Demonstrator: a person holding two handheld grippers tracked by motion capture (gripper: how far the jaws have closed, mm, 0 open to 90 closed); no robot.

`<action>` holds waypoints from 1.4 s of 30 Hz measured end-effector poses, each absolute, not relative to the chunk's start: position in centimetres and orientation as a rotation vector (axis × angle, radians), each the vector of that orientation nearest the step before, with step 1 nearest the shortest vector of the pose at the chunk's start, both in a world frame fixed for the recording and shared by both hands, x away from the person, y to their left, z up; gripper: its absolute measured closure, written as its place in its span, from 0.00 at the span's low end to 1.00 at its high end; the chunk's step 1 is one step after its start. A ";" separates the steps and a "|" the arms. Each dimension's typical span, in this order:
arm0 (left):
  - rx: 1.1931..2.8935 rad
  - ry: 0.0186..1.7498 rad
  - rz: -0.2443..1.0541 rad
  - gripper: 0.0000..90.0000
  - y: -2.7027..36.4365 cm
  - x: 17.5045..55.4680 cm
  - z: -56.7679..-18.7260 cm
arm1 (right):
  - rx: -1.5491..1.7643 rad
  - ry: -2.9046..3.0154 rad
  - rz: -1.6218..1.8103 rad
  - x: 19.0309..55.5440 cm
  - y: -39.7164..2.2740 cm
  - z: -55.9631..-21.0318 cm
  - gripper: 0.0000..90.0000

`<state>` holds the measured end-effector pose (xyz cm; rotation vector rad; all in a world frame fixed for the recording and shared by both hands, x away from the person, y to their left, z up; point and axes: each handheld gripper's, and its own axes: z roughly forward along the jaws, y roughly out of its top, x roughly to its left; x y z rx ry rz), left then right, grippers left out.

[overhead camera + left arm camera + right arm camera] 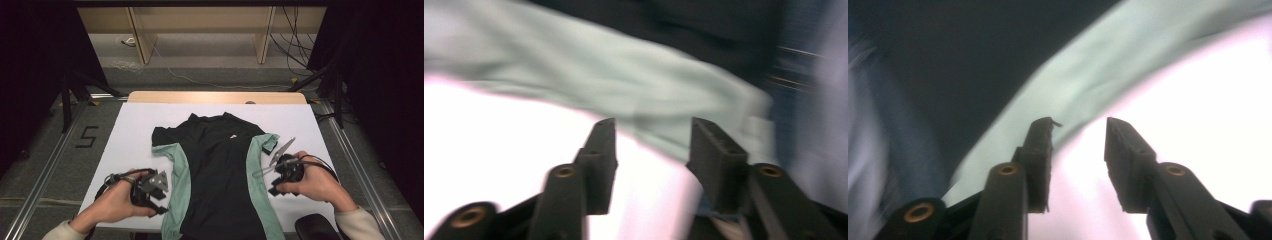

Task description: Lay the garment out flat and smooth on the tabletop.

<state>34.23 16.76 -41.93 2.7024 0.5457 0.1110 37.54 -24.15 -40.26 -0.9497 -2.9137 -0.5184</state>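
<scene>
While one black-and-green shirt (220, 170) lies flat, two grippers, left gripper (651, 145) and right gripper (1079, 137), flank it, fingers spread.

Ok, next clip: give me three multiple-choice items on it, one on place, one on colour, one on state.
1. Where does the shirt lie?
A. on the white table top
B. on the floor
C. over a chair

2. What colour are its side panels?
A. red
B. yellow
C. pale green

3. How do the left tool and right tool stand?
A. both clamped on cloth
B. both open, empty
C. one shut

Key: A, it is spread flat on the table; C, green strips flank the black middle; B, each gripper view shows a gap between the jaws.
</scene>
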 end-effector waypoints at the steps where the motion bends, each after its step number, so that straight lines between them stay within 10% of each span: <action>1: 2.690 0.585 0.157 0.58 16.9 35.2 -42.2 | -1.047 -2.908 -0.560 38.4 -24.4 -40.4 0.72; 16: 2.407 1.100 0.418 0.46 19.2 50.1 -45.2 | -1.782 -2.713 -0.903 50.2 -28.0 -43.9 0.57; 29: 2.442 1.100 0.312 0.53 18.5 52.3 -46.6 | -1.649 -2.683 -0.917 51.8 -27.2 -44.8 0.93; 37: 2.455 1.104 0.272 0.57 18.4 52.8 -46.8 | -1.302 -2.831 -0.755 50.5 -26.4 -45.1 0.91; 42: 2.453 1.108 0.255 0.58 18.7 52.9 -46.6 | -1.428 -2.719 -0.896 51.7 -27.9 -44.6 0.72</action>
